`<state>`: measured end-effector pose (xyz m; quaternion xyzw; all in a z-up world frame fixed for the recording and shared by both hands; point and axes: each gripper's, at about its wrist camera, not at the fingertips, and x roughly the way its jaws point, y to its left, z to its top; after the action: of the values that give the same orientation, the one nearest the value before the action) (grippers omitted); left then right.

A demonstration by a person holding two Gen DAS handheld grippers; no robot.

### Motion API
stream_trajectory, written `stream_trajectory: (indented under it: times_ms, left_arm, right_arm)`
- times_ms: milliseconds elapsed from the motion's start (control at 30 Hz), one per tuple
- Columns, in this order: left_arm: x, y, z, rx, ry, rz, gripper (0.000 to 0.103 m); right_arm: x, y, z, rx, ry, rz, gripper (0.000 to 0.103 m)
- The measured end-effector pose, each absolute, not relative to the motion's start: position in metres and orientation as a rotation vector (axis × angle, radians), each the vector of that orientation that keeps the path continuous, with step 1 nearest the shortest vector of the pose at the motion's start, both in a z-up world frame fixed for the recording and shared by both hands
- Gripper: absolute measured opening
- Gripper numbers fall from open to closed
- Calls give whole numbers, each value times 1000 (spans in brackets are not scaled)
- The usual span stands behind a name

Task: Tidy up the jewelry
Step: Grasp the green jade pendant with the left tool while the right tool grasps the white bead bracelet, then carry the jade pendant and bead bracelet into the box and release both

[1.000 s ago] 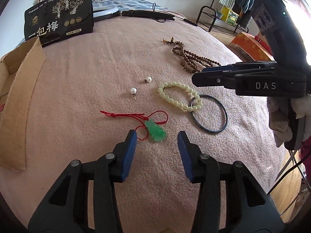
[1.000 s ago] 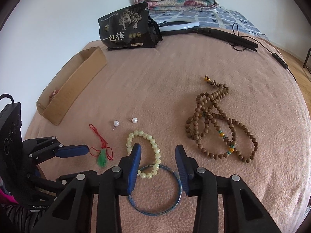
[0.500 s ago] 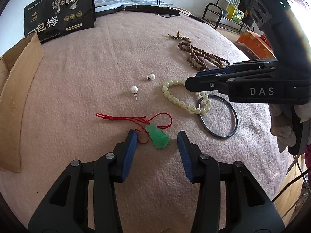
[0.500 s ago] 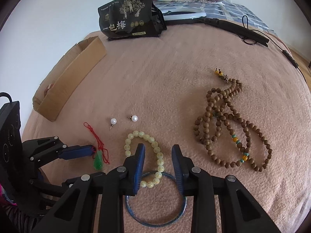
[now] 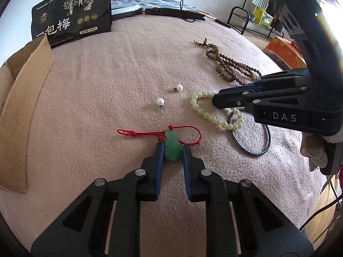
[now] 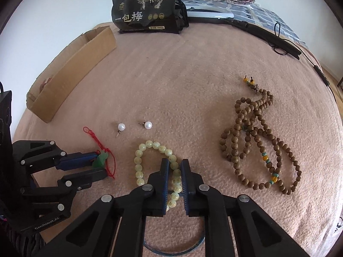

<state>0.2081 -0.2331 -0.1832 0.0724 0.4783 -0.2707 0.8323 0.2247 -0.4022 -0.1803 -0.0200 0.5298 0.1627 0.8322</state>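
Observation:
My left gripper (image 5: pixel 173 147) is shut on a green jade pendant (image 5: pixel 172 144) with a red cord (image 5: pixel 150 133), still on the pink blanket; both show in the right wrist view (image 6: pixel 100 160). My right gripper (image 6: pixel 173 163) is shut on the pale-green bead bracelet (image 6: pixel 139 156), which overlaps a dark blue bangle (image 6: pixel 193 248). Two pearl stud earrings (image 6: pixel 121 127) (image 6: pixel 148 125) lie beyond the bracelet. A long brown wooden bead necklace (image 6: pixel 255 141) lies to the right.
A cardboard box (image 6: pixel 70 75) stands at the left edge of the pink blanket (image 6: pixel 182 81). A black snack bag (image 6: pixel 148 8) stands at the back. A black cable and bar (image 6: pixel 270 36) lie at the back right. Folded bedding lies behind.
Both grippers moved forward and closed: the left onto the jade pendant, the right onto the pale-green bracelet.

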Motion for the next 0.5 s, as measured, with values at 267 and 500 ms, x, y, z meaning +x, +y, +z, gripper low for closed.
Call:
stream_trajectory:
  times_ms: [267, 500]
  left_arm:
    - [205, -221, -176, 103, 1014, -584, 16]
    - [196, -211, -161, 90, 988, -587, 16]
  right_arm:
    - [216, -405, -165, -1, 1062, 344, 5]
    - [206, -405, -145, 9, 1016, 345, 5]
